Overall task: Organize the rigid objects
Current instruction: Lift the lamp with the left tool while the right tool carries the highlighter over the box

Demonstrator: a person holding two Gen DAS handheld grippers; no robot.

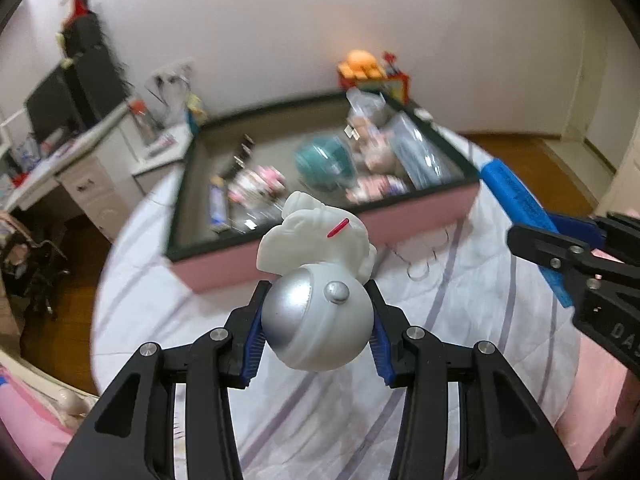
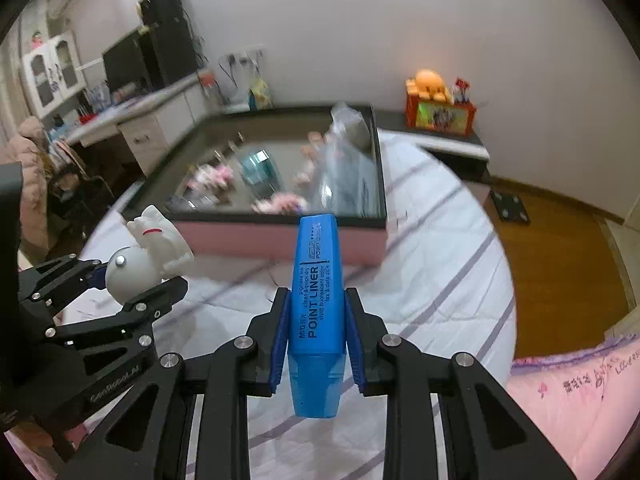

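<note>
My left gripper [image 1: 318, 322] is shut on a white astronaut figure [image 1: 320, 264], its pads pressing the silver helmet while the body points away. The same figure [image 2: 152, 252] and left gripper [image 2: 138, 280] show at the left of the right wrist view. My right gripper [image 2: 316, 332] is shut on a blue highlighter pen [image 2: 318, 300], held lengthwise and lifted over the bed. That pen [image 1: 520, 200] and the right gripper [image 1: 560, 256] appear at the right edge of the left wrist view. Ahead lies a pink-sided, dark-rimmed tray [image 1: 420, 216] [image 2: 280, 236] holding several small items.
A striped white sheet [image 1: 320, 400] covers the bed, with a pink blanket [image 2: 580, 392] at the near right. A white desk [image 2: 160, 128] with dark equipment stands at the left. An orange toy box [image 2: 440, 112] sits on a ledge by the wall. Wooden floor [image 2: 560, 260] lies right.
</note>
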